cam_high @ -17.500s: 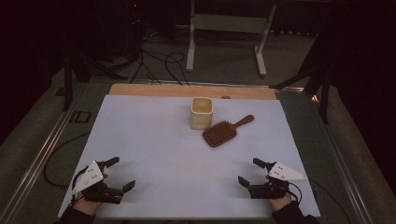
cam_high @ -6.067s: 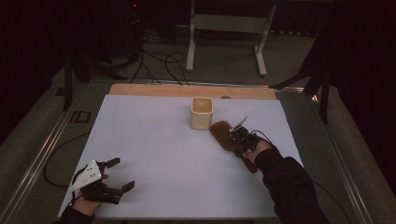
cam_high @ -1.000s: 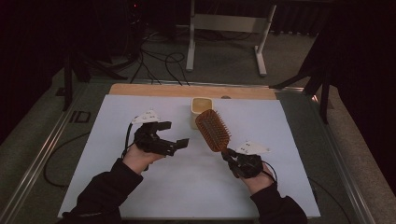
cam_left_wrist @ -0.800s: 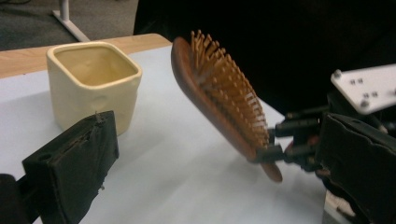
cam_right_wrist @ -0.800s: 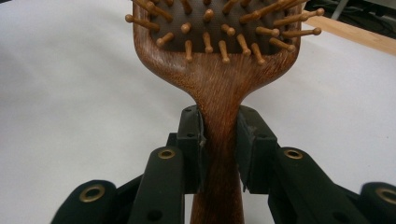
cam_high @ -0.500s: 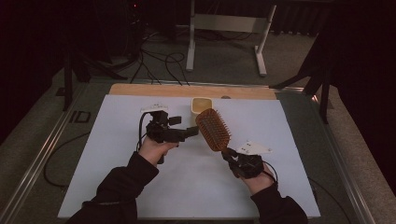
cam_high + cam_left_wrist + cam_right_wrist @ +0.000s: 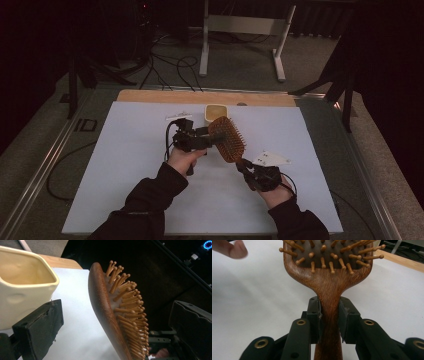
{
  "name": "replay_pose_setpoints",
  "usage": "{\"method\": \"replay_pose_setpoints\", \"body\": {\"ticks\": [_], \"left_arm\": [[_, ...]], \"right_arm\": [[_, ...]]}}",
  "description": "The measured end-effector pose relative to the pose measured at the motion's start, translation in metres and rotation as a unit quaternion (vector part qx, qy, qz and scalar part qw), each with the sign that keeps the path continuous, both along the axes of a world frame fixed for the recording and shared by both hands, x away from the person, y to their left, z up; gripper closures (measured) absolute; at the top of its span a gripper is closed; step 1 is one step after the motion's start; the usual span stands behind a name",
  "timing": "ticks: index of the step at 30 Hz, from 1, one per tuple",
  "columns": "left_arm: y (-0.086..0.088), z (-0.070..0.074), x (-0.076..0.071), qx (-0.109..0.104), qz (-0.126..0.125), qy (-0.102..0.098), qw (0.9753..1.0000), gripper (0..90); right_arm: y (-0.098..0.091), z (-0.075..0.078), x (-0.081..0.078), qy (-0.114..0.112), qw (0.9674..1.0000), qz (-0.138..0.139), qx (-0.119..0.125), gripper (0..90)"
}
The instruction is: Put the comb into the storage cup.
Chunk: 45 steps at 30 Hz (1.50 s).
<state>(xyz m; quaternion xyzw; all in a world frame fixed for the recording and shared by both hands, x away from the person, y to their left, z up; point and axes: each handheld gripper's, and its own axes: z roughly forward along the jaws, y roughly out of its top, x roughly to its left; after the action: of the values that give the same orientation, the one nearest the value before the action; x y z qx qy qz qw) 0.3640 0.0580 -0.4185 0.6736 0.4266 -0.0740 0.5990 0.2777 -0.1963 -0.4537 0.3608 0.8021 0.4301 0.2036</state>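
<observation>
A wooden paddle hairbrush [image 7: 227, 139] with wooden bristles is held up off the table, head tilted up and away. My right gripper [image 7: 243, 164] is shut on its handle [image 7: 329, 322], one pad pressing each side of the neck just below the head. My left gripper [image 7: 209, 137] comes in from the left at the brush head. In the left gripper view the head [image 7: 105, 305] stands edge-on between its two wide-apart jaws, and neither pad touches it. A cream square cup [image 7: 216, 111] stands upright on the table just behind the brush, seen close at the left [image 7: 22, 282].
A white sheet [image 7: 125, 165] covers the table, with a wooden strip [image 7: 150, 95] along its far edge. Beyond that edge are a metal stand [image 7: 240, 30] and cables on the floor. A fingertip [image 7: 229, 248] of the person's left hand shows in the right gripper view.
My left gripper has moved right and slightly down to the brush head, so its open jaws now straddle it. The right gripper and the brush have stayed still.
</observation>
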Motion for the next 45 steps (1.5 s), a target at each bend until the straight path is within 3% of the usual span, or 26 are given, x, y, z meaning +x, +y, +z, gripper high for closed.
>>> {"method": "replay_pose_setpoints", "body": {"ticks": [7, 9, 16, 23, 36, 45], "left_arm": [[-0.008, -0.002, 0.001, -0.015, 0.007, 0.008, 0.9998, 7.9], [-0.01, -0.003, 0.001, -0.011, 0.004, 0.01, 0.9999, 13.8], [-0.016, -0.005, -0.001, -0.005, 0.005, 0.012, 0.9999, 21.2], [-0.017, -0.006, -0.002, -0.01, 0.009, 0.009, 0.9999, 36.5], [-0.016, -0.003, -0.003, -0.042, -0.001, 0.016, 0.999, 48.6], [-0.021, 0.005, -0.007, -0.029, -0.006, -0.005, 0.9996, 51.6]], "right_arm": [[0.001, 0.0, -0.001, -0.003, 1.0, 0.004, 0.0, 73.1], [0.001, 0.0, 0.0, -0.001, 1.0, 0.006, -0.001, 73.1], [0.003, -0.001, -0.001, -0.002, 0.9999, 0.012, -0.004, 73.1], [0.003, 0.0, -0.001, -0.004, 0.9999, 0.012, -0.001, 73.0], [0.003, 0.0, -0.002, -0.012, 0.9999, 0.008, -0.002, 73.0], [0.001, -0.002, -0.001, -0.011, 0.9999, 0.01, 0.006, 72.8]]}}
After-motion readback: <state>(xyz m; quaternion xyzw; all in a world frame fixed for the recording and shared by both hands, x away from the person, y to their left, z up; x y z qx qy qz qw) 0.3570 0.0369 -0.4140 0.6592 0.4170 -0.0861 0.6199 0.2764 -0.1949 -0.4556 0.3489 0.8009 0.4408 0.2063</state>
